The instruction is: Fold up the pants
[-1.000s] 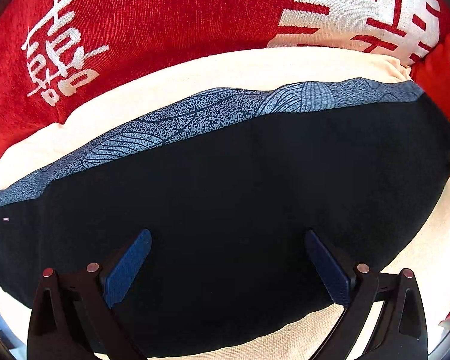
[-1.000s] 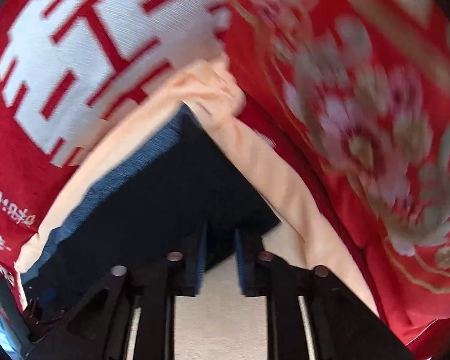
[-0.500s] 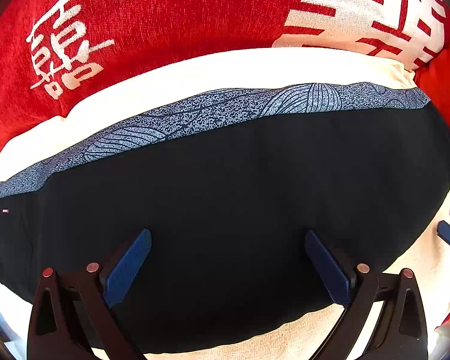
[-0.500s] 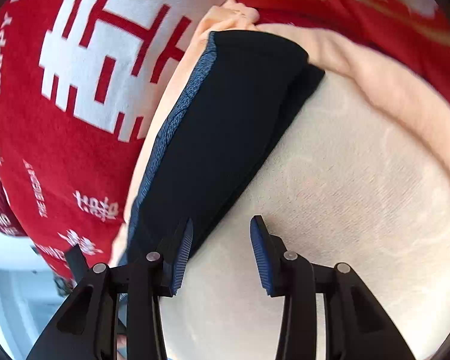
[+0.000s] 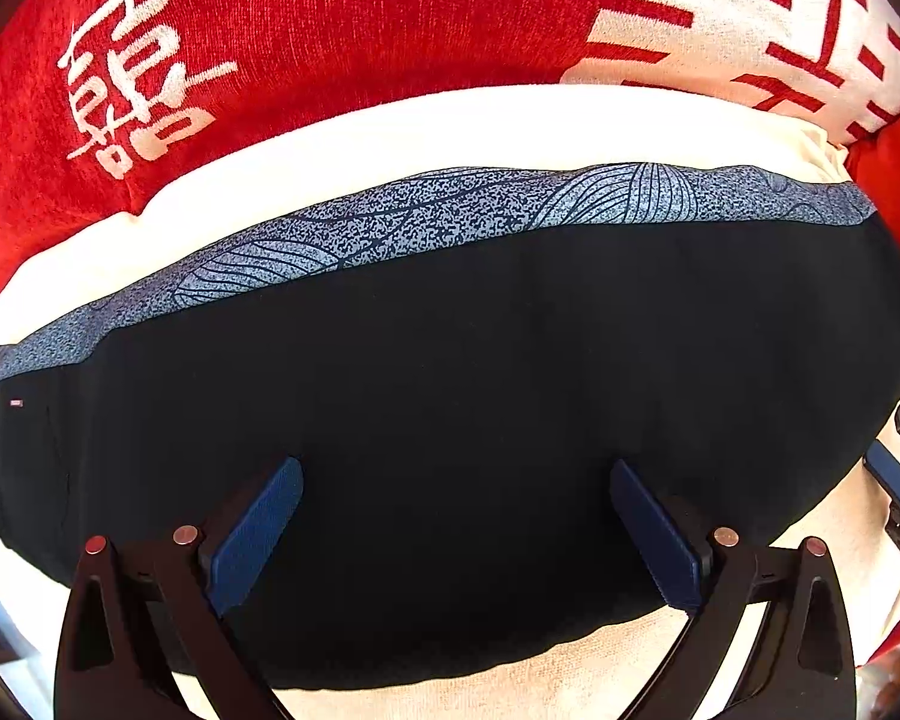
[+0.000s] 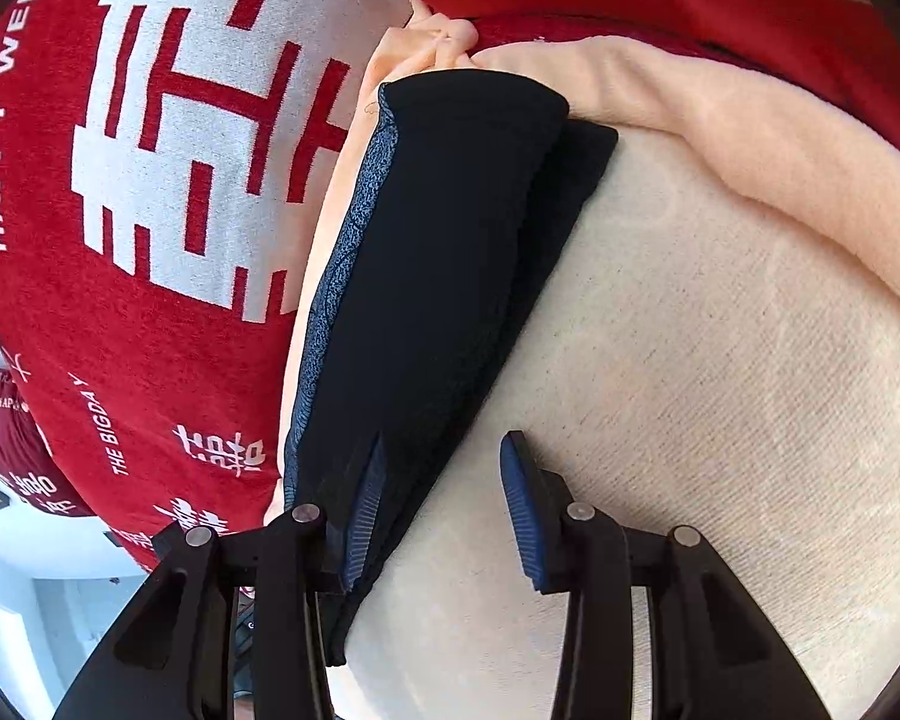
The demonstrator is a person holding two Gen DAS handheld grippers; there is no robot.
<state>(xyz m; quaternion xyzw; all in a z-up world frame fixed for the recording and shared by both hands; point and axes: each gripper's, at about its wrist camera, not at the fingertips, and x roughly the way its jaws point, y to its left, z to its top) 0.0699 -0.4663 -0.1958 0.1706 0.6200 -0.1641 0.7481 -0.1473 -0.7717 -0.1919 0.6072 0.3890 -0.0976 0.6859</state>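
Right hand-held gripper [image 6: 444,504] swung down beside folded pants [image 6: 450,276], jaws just opened, empty, left hand-held gripper [image 5: 456,534] spread wide above them, pants' far end cut off.

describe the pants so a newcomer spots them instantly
Find the red blanket with white characters, then the cream towel lying on it. The pants are the folded black garment on that towel, alone in having a blue-grey speckled waistband.

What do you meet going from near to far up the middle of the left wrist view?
Left gripper, jaws wide open → folded black pants → their blue-grey patterned waistband → cream towel underneath → red blanket with white characters.
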